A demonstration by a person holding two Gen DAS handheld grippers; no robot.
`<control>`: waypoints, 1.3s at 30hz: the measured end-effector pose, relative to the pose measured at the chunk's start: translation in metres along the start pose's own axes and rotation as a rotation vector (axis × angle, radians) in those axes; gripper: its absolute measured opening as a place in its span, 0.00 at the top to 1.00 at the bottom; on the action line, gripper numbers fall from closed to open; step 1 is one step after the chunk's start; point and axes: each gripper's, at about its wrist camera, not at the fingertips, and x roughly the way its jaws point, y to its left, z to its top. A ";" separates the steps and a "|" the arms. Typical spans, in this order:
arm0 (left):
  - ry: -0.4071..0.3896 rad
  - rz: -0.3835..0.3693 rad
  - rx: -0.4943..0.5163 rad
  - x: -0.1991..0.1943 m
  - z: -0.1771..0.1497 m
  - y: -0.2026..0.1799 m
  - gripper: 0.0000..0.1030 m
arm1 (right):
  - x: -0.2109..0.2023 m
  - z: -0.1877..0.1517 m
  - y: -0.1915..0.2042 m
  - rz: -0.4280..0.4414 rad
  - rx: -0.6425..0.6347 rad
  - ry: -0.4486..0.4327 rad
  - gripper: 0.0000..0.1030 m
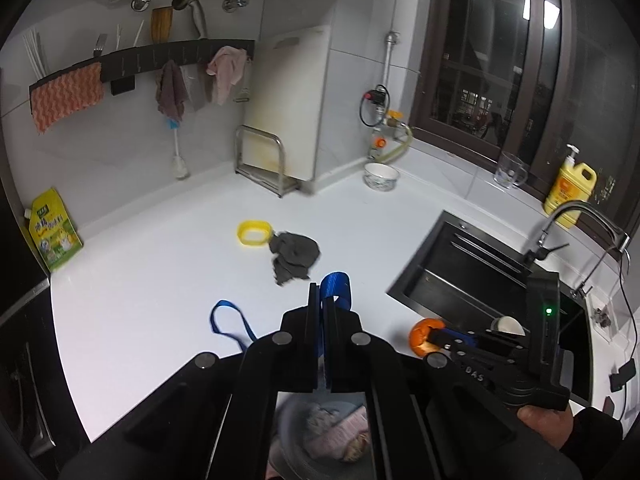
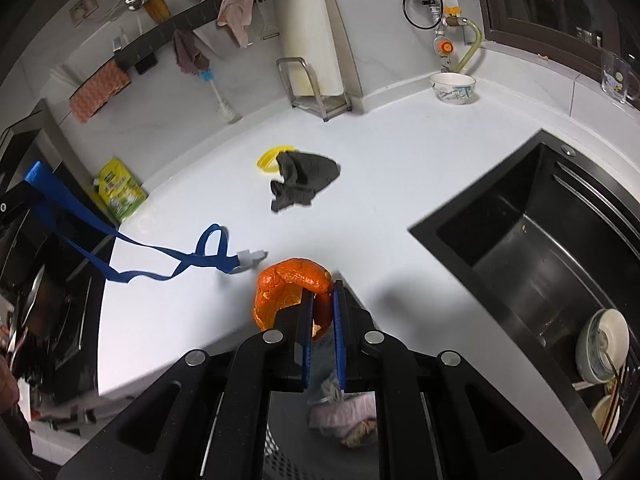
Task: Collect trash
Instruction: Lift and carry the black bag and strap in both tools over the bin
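- Trash first: the blue strap point(image 2: 100, 248) hangs from the left gripper point(image 1: 323, 300), and the orange peel point(image 2: 292, 284) is in the right gripper point(image 2: 320, 304).
- Far left on the white countertop point(image 1: 160, 280) a green and yellow refill pouch point(image 1: 54, 232) leans against the wall.
- Above it a black wall rail point(image 1: 160, 58) carries an orange patterned cloth point(image 1: 66, 98), a brownish rag point(image 1: 172, 88) and a pink rag point(image 1: 226, 72).
- Left gripper's fingers are pressed together on the strap. In the right wrist view the strap trails off to the right across the counter edge, loops once, and ends in a grey buckle point(image 2: 252, 258) just beside the peel.
- Mid-counter there's a yellow plastic ring point(image 1: 252, 233) touching a crumpled dark grey cloth point(image 1: 294, 254).
- Behind those, a metal rack point(image 1: 264, 168) holds a white cutting board point(image 1: 288, 100) upright against the wall.
- Right gripper's fingers pinch the curled peel by one end, held above the counter's front edge.
- Below both grippers a bin point(image 2: 344, 416) shows, with pinkish crumpled stuff in it.
- Further right a patterned bowl point(image 1: 381, 176) sits near the gas valve point(image 1: 386, 120).
- Then the black sink point(image 2: 540, 248) with dishes point(image 2: 604, 344) stacked at its near corner.
- Far right on the sill: a clear glass cup point(image 1: 511, 170) and a yellow pump bottle point(image 1: 570, 188), faucet point(image 1: 580, 216) in front.
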 end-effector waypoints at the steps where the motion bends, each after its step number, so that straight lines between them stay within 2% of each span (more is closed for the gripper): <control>1: 0.003 -0.001 -0.002 -0.002 -0.004 -0.005 0.98 | -0.003 -0.005 -0.002 0.004 -0.003 0.006 0.91; 13: 0.043 -0.002 -0.010 -0.017 -0.039 -0.055 0.98 | -0.017 -0.051 -0.028 0.052 0.000 0.058 0.91; 24: 0.068 -0.024 0.014 -0.019 -0.043 -0.071 0.98 | -0.011 -0.060 -0.034 0.064 0.022 0.083 0.91; 32: 0.114 -0.007 0.008 0.004 -0.051 -0.065 0.98 | 0.000 -0.068 -0.035 0.045 0.028 0.124 0.91; 39: 0.205 0.009 -0.012 0.044 -0.076 -0.055 0.98 | 0.012 -0.081 -0.032 0.033 0.015 0.179 0.91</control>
